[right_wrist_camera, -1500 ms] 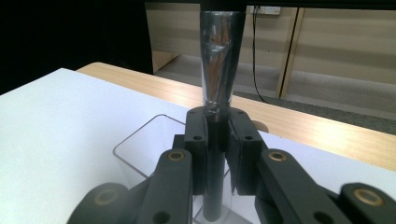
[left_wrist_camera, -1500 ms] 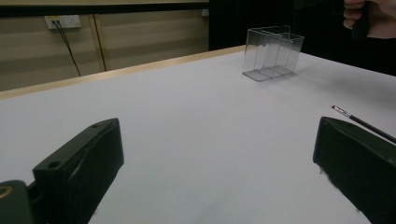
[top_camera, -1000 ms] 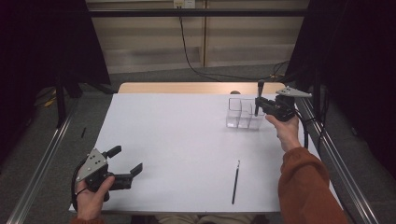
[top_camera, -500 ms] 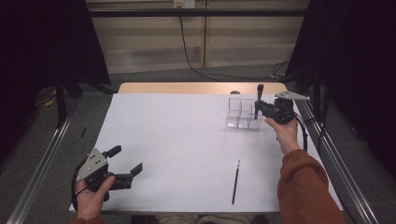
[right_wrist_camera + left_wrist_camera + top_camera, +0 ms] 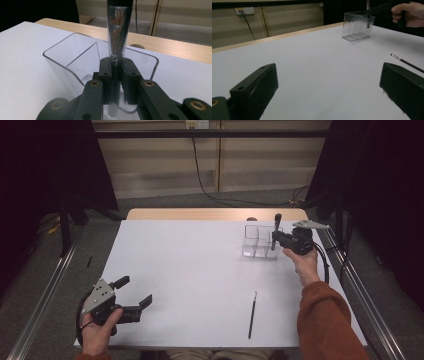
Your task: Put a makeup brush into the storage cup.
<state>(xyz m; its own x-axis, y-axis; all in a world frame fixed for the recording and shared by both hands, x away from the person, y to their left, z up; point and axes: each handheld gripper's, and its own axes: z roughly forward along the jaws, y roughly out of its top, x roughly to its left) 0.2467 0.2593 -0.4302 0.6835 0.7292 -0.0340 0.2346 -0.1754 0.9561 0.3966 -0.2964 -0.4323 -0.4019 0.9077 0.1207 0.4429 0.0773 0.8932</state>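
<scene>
A clear three-compartment organizer (image 5: 255,242) (image 5: 356,28) (image 5: 72,56) stands at the table's far right. My right gripper (image 5: 274,240) (image 5: 116,68) is shut on a makeup brush (image 5: 277,222) (image 5: 119,30) and holds it upright, bristle end up. The brush's lower end dips into the organizer's right-hand compartment. My left gripper (image 5: 134,291) (image 5: 329,82) hovers open near the table's front left corner, with nothing between its jaws. A thin dark brush (image 5: 252,315) (image 5: 407,63) lies flat on the white table, front right of centre.
The white table top (image 5: 200,265) has a wooden strip along its far edge (image 5: 210,214). Metal rails (image 5: 360,290) run along both sides. The person's right sleeve (image 5: 327,325) reaches in over the front right corner.
My right gripper has sunk slightly with the upright brush over the organizer. The left gripper has stayed where it was.
</scene>
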